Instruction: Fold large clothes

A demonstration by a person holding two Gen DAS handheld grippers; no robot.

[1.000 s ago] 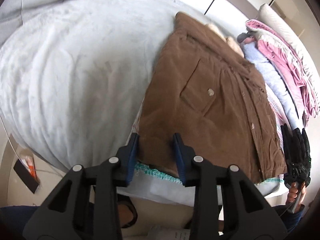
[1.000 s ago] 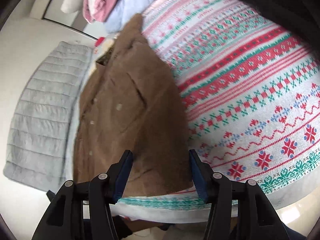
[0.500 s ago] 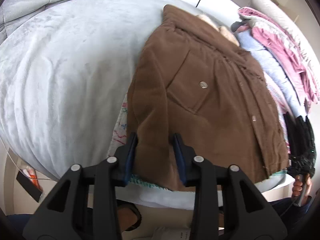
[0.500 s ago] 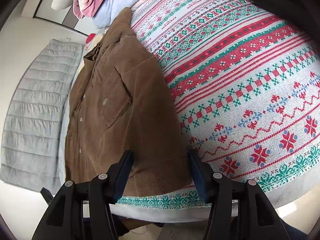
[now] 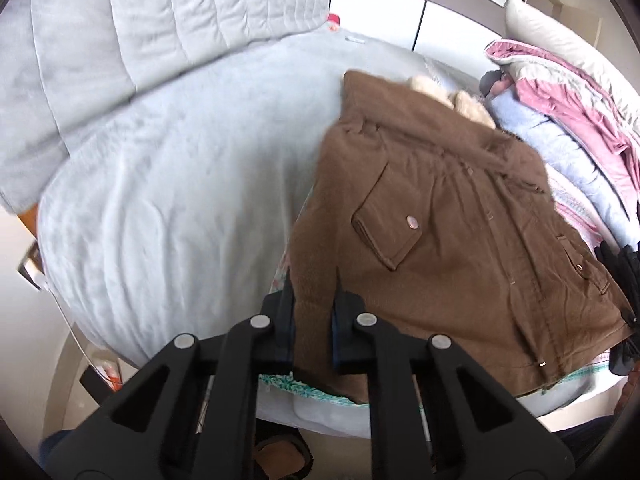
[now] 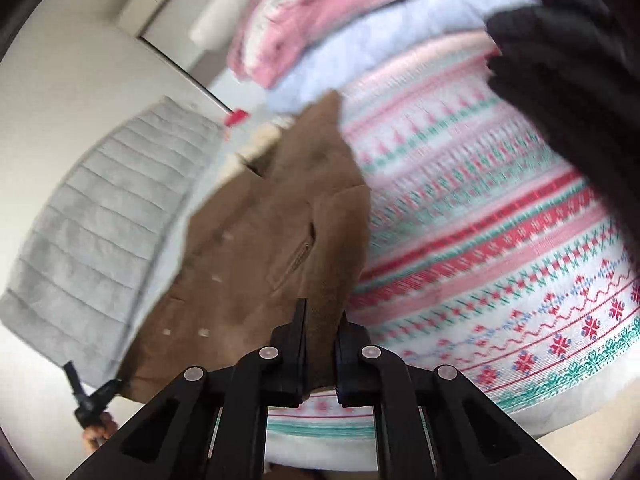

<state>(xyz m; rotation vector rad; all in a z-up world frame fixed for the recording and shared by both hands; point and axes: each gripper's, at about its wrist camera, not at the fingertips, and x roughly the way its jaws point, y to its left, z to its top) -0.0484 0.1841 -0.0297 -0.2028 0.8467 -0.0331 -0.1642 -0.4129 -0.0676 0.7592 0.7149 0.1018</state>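
Pinching the near hem corners of the brown jacket (image 5: 452, 216), lying on the bed (image 5: 160, 184) beside the patterned blanket (image 6: 500, 260), with left gripper (image 5: 314, 320) closing and right gripper (image 6: 322, 332) clamped on it, risking thick cloth slipping free or dragging the blanket along.

Brown corduroy jacket (image 5: 440, 240) with cream fleece collar (image 5: 452, 98). Pale grey blanket (image 5: 172, 184) noted at nine o'clock. Red, green and white patterned cover (image 6: 500, 280) recorded at three o'clock. Pink and lilac clothing (image 5: 568, 92) observed at two o'clock.
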